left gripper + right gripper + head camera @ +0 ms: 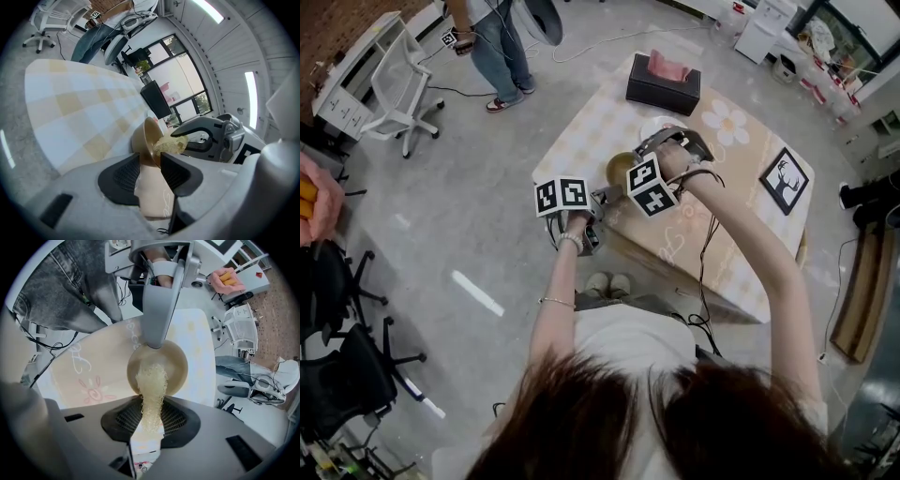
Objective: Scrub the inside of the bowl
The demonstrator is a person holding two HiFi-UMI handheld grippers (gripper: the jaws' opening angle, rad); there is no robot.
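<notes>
A tan bowl (621, 169) is held tilted above the table's near edge. My left gripper (598, 199) is shut on its rim; in the left gripper view the rim (146, 138) passes between the two black pads (125, 174). My right gripper (639, 156) is shut on a yellow mesh scrubber (151, 390). The scrubber's free end lies against the inside of the bowl (172, 365). In the right gripper view, the left gripper's grey jaw (161, 301) comes down onto the bowl's far rim. From the left gripper view the scrubber (169, 144) shows inside the bowl, with the right gripper (211, 136) behind it.
The table (591, 122) has a checked cream cloth. On it stand a black tissue box (663, 84), a white dish (659, 126) and a framed deer picture (786, 181). A person in jeans (502, 47) stands beyond the table, near a white office chair (398, 84).
</notes>
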